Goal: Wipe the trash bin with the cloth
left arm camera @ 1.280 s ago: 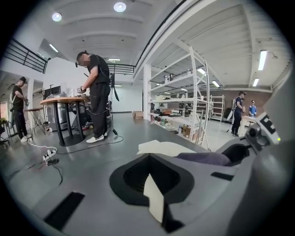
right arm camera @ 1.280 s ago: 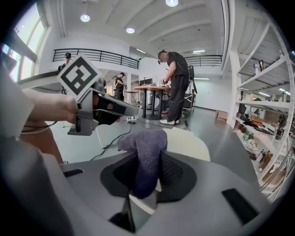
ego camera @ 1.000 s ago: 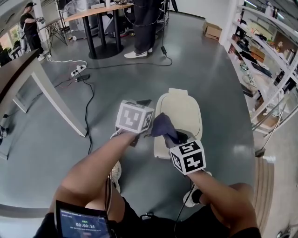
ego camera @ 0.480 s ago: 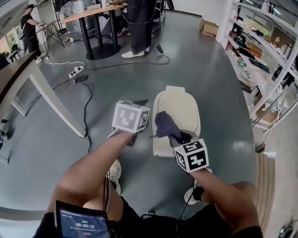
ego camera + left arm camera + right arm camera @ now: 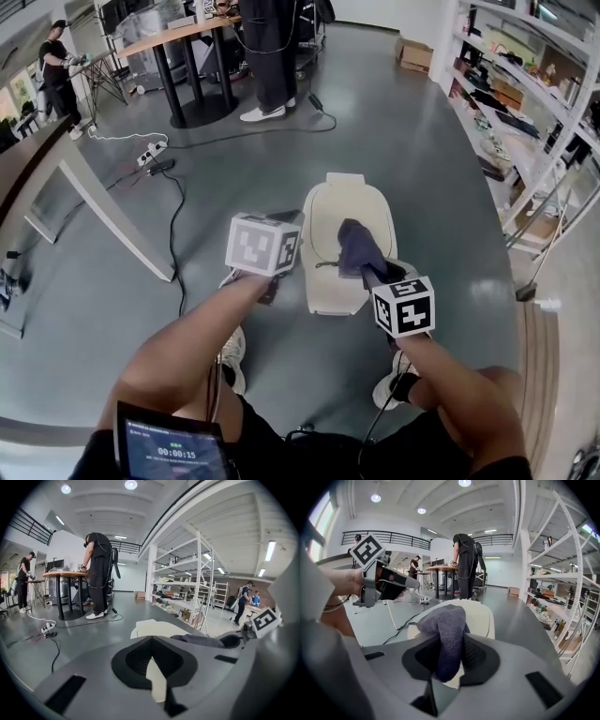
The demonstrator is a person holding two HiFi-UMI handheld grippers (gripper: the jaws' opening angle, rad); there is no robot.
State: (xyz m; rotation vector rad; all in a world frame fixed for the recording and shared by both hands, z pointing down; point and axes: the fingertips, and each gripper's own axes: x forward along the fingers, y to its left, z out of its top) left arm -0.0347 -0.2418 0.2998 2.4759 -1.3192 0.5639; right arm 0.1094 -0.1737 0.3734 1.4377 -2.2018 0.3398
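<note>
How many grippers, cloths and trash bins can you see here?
Grippers: 2, the left gripper and the right gripper
Cloth: 1, the purple cloth pinched in the right gripper
Trash bin: 1, the cream trash bin on the floor
Total: 4

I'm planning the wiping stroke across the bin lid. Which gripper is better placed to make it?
Right. The right gripper is shut on the cloth, which hangs over the trash bin lid. The left gripper holds nothing and sits beside the bin's left edge.
</note>
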